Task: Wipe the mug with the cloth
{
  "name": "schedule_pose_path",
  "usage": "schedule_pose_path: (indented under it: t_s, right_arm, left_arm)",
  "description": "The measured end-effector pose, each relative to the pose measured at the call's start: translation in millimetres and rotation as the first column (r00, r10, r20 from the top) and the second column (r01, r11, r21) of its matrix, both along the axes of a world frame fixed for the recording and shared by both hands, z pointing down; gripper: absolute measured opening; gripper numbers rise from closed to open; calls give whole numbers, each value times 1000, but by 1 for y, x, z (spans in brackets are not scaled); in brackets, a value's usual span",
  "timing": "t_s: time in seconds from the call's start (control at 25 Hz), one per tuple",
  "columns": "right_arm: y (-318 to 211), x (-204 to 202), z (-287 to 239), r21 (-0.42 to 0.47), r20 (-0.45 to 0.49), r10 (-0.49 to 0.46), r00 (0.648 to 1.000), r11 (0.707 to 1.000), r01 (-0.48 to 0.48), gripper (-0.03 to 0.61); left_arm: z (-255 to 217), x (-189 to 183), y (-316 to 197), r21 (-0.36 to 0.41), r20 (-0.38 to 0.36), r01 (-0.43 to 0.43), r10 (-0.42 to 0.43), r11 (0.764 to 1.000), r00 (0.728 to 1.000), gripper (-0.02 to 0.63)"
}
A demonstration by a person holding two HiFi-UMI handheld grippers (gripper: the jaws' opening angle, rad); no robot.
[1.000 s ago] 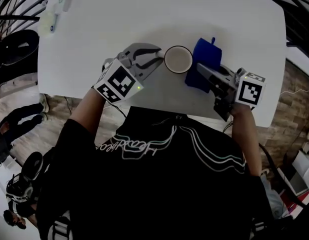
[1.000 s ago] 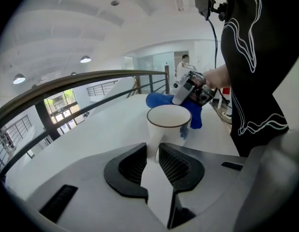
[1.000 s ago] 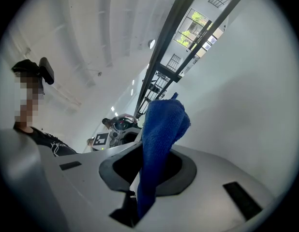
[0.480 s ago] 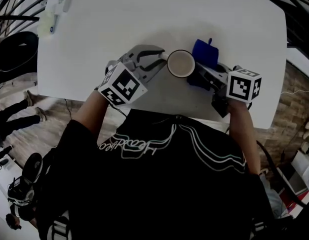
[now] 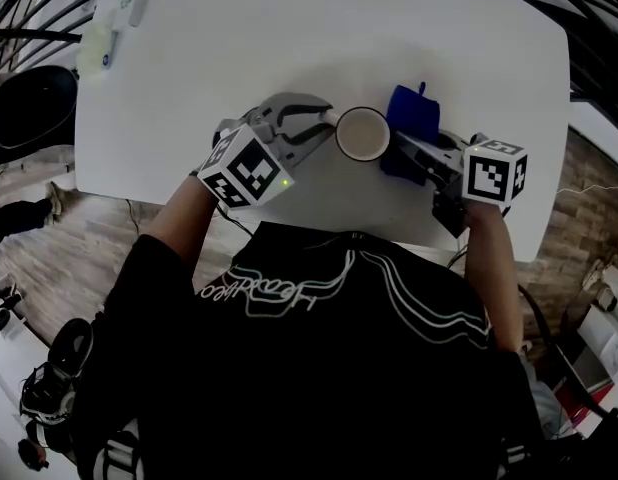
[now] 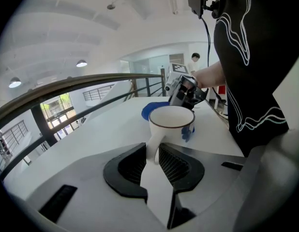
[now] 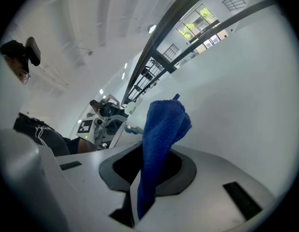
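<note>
Left gripper [image 6: 152, 149]: clamped on the mug [image 6: 171, 124] handle, mug upright on the table [image 5: 289, 38].
Right gripper [image 7: 156, 149]: pinching the cloth [image 7: 161, 129], at the mug's side opposite the handle.
Advice: hold the handle firm, press the cloth flat and sweep round the wall without tipping.
</note>
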State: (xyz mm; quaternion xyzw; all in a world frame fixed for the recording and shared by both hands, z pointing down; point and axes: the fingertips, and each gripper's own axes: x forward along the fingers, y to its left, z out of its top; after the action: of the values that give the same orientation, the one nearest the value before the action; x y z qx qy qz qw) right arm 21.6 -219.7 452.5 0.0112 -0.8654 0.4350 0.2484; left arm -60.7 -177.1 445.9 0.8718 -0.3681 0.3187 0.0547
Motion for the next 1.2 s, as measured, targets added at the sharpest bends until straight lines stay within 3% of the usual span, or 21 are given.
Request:
schedule_pose_path:
  t_s: [0.2,0.44,0.84,1.2]
  right_arm:
    - [-4,3,-21,34,71,-164,984,986,162,54]
    - [-13,-7,-43,26,116,-269,956,963,268,54]
    - [-11,-21,-49,-12,187,-367,911,927,376,54]
    - [-6,-17,-46,-36,222,-416,882,900,434,54]
  left_arm:
    - [3,0,-2,5,8,-4,4,1000,1000,81]
    - [0,-9,-10,-4,12,-36,36,999,999,81]
    - [1,-13,-18,-12,54,-139,139,990,989,81]
    - [2,-4,-22,-21,42,-157,157,987,987,81]
